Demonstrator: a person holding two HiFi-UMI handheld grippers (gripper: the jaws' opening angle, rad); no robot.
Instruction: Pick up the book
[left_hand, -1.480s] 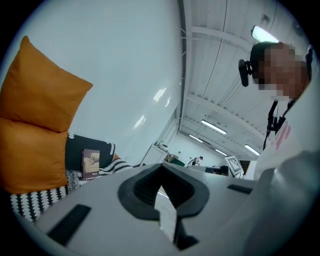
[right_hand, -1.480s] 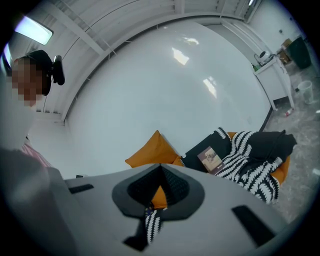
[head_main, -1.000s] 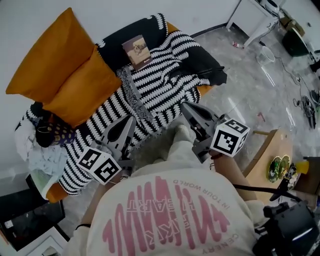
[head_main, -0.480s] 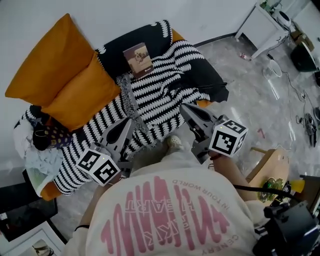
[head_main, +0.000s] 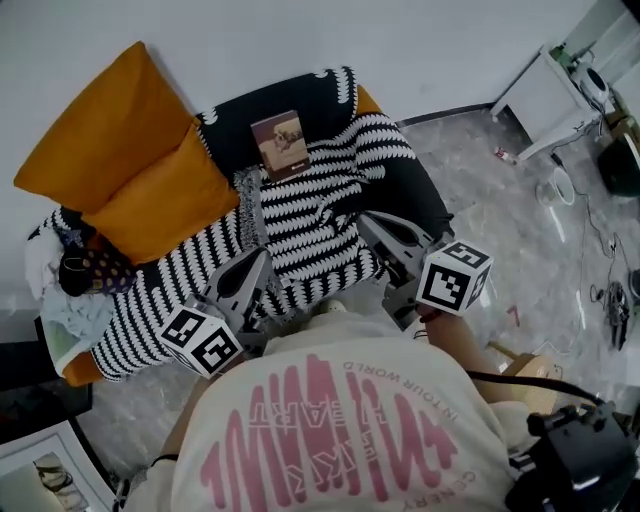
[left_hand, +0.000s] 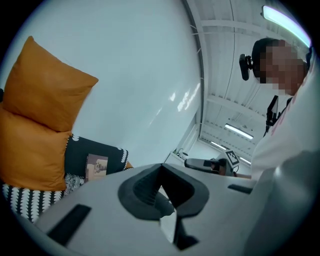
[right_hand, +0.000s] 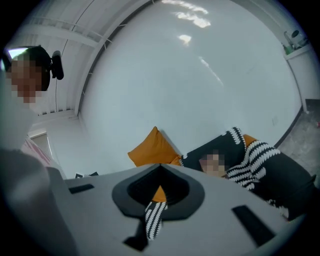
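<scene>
Brown-covered paperback book (head_main: 281, 145) lies flat in the upper middle of the head view, on the black part of a black-and-white striped knitted throw (head_main: 300, 215) spread over a sofa, with two orange cushions (head_main: 150, 195) propped at its left, against the wall. We hold the left gripper (head_main: 258, 258) at lower left of centre and the right gripper (head_main: 368, 220) at right of centre, both above the near edge of the throw and well apart from the book; each shows as a single closed wedge. In the left gripper view, the left gripper (left_hand: 160, 167) has its jaws pressed together with nothing between them; the book (left_hand: 96, 166) sits at middle left on the dark throw, below the orange cushions (left_hand: 40, 115), and the right gripper (left_hand: 210, 164) shows at centre right. In the right gripper view, the right gripper (right_hand: 160, 167) is likewise pressed together and empty; the striped throw (right_hand: 255, 155) fills the right side, and an orange cushion (right_hand: 152, 147) stands just above the jaw tips.
</scene>
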